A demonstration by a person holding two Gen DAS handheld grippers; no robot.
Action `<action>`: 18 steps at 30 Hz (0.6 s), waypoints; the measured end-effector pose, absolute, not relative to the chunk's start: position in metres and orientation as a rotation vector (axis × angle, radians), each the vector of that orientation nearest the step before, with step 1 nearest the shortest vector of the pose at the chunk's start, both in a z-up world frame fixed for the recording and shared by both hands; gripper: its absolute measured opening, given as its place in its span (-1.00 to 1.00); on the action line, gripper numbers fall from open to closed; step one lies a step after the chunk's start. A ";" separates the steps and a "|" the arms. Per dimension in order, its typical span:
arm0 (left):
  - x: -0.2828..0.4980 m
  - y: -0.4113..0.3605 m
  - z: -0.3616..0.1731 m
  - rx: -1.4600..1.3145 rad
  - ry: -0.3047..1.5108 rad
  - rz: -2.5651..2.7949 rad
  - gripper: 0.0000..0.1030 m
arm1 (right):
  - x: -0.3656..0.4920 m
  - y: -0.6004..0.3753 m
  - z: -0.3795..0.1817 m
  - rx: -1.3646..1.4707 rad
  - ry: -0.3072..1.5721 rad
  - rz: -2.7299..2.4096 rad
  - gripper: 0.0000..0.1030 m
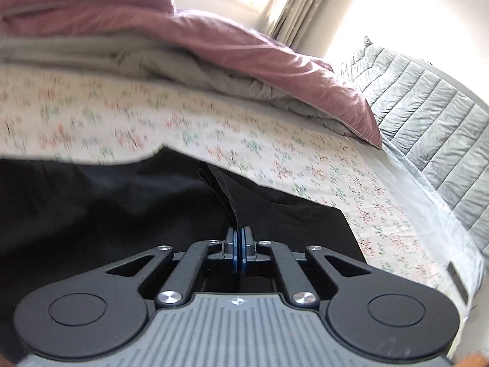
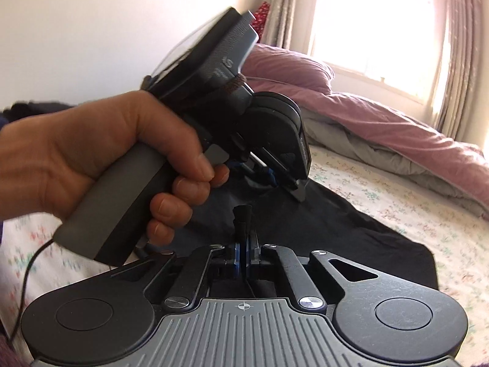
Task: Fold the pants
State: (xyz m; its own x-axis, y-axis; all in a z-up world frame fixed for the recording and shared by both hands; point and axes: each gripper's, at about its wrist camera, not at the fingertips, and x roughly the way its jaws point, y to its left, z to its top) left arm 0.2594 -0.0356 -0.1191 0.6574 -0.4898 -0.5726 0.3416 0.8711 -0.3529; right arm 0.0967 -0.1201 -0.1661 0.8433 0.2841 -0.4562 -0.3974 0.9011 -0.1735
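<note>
Both grippers pinch the black pants on the bed

The black pants [image 1: 128, 202] lie spread on the flowered bedsheet [image 1: 189, 128], near the front edge of the bed. In the left wrist view the left gripper [image 1: 239, 233] has its fingers together on a raised fold of the pants with a stitched seam; the cloth stands up from between the tips. In the right wrist view the right gripper [image 2: 243, 238] is clamped on a bunched edge of the same dark cloth, which pokes up above its tips. A hand [image 2: 101, 153] grips the grey handle of the left gripper, which sits just above the pants and close beside the right one. A pink duvet [image 1: 244, 46] over a grey blanket [image 1: 171, 70] is heaped at the far side of the bed, with a quilted grey headboard [image 1: 428, 104] to the right and a bright window [image 2: 373, 24] with curtains beyond
</note>
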 end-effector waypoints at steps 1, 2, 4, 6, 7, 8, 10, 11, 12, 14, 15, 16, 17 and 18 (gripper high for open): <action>0.259 -0.031 -0.117 -0.210 0.697 -0.473 -0.81 | 0.099 -0.118 -0.165 -0.246 0.437 0.367 -0.96; 0.259 -0.026 -0.114 -0.197 0.684 -0.468 -0.81 | 0.105 -0.118 -0.165 -0.219 0.438 0.371 -0.96; 0.260 -0.015 -0.109 -0.143 0.660 -0.447 -0.81 | 0.110 -0.109 -0.164 -0.196 0.433 0.383 -0.96; 0.260 0.000 -0.105 -0.089 0.635 -0.424 -0.81 | 0.114 -0.095 -0.164 -0.193 0.430 0.401 -0.96; 0.260 0.008 -0.104 -0.076 0.630 -0.418 -0.81 | 0.117 -0.088 -0.165 -0.189 0.433 0.410 -0.96; 0.261 0.017 -0.105 -0.070 0.628 -0.411 -0.81 | 0.119 -0.082 -0.166 -0.181 0.437 0.418 -0.96; 0.262 0.034 -0.105 -0.061 0.627 -0.395 -0.81 | 0.123 -0.067 -0.167 -0.168 0.443 0.442 -0.96; 0.261 0.043 -0.106 -0.059 0.626 -0.387 -0.81 | 0.125 -0.059 -0.168 -0.165 0.442 0.452 -0.96; 0.261 0.052 -0.106 -0.059 0.626 -0.374 -0.81 | 0.127 -0.052 -0.169 -0.161 0.441 0.462 -0.96; 0.262 0.071 -0.106 -0.068 0.625 -0.348 -0.81 | 0.132 -0.037 -0.171 -0.136 0.446 0.485 -0.96; 0.263 0.080 -0.105 -0.074 0.623 -0.337 -0.81 | 0.136 -0.031 -0.173 -0.117 0.451 0.498 -0.96; 0.263 0.088 -0.104 -0.076 0.619 -0.321 -0.81 | 0.139 -0.024 -0.174 -0.094 0.456 0.512 -0.96; 0.263 0.098 -0.103 -0.070 0.615 -0.300 -0.81 | 0.143 -0.017 -0.175 -0.072 0.462 0.524 -0.96; 0.263 0.107 -0.103 -0.051 0.610 -0.272 -0.81 | 0.146 -0.009 -0.176 -0.053 0.465 0.538 -0.96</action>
State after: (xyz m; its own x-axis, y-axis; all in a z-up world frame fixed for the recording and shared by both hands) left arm 0.2632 0.1069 -0.1026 0.7852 -0.2675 -0.5584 0.2374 0.9630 -0.1276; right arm 0.1462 -0.0091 -0.1761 0.7577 0.4813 -0.4407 -0.5051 0.8601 0.0709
